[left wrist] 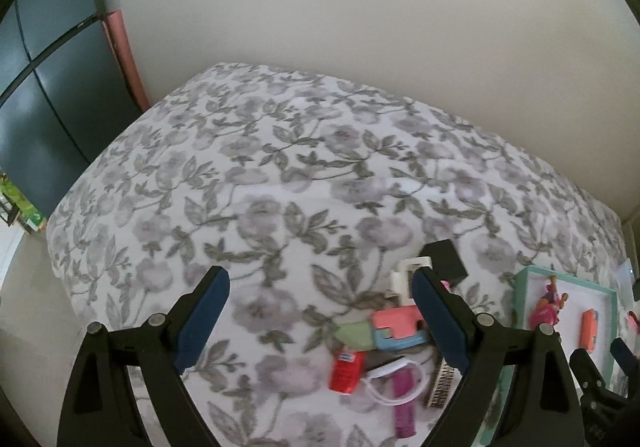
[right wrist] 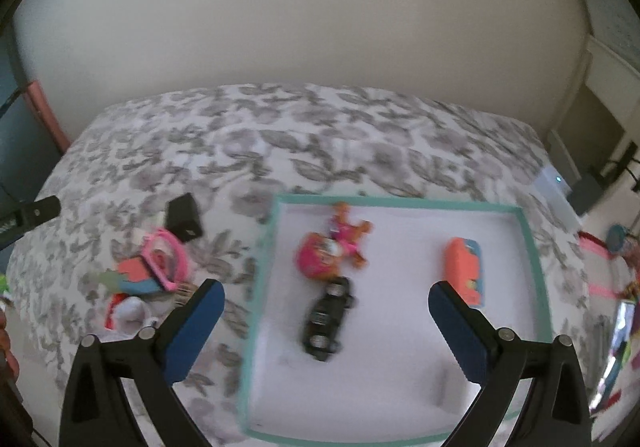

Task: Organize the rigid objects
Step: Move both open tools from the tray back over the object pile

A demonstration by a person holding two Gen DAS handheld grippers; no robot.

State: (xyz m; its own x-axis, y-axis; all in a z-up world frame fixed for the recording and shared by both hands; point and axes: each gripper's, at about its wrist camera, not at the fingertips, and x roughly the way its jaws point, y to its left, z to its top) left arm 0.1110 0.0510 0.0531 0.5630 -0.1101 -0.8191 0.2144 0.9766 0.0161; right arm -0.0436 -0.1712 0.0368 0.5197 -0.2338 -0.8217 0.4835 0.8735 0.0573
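Note:
A white tray with a teal rim [right wrist: 276, 247] lies on the flowered bed cover. In it are a black toy car [right wrist: 328, 321], a pink round toy [right wrist: 320, 257], a small figure [right wrist: 348, 225] and an orange case [right wrist: 462, 271]. My right gripper [right wrist: 325, 287] hangs open above the car, touching nothing. Left of the tray lies a pile of loose things: a red can [left wrist: 346, 371], a pink and blue piece [left wrist: 396, 331], a magenta stick [left wrist: 404, 403], a comb [left wrist: 440, 387] and a black box [left wrist: 446, 257]. My left gripper [left wrist: 320, 275] is open and empty over the pile's far left side.
The bed cover [left wrist: 260, 167] stretches bare towards the wall behind the pile. A dark cabinet [left wrist: 48, 95] stands at the left. The tray's rim [left wrist: 520, 299] shows at the right edge of the left wrist view. Clutter lies on the floor [right wrist: 616, 243] right of the bed.

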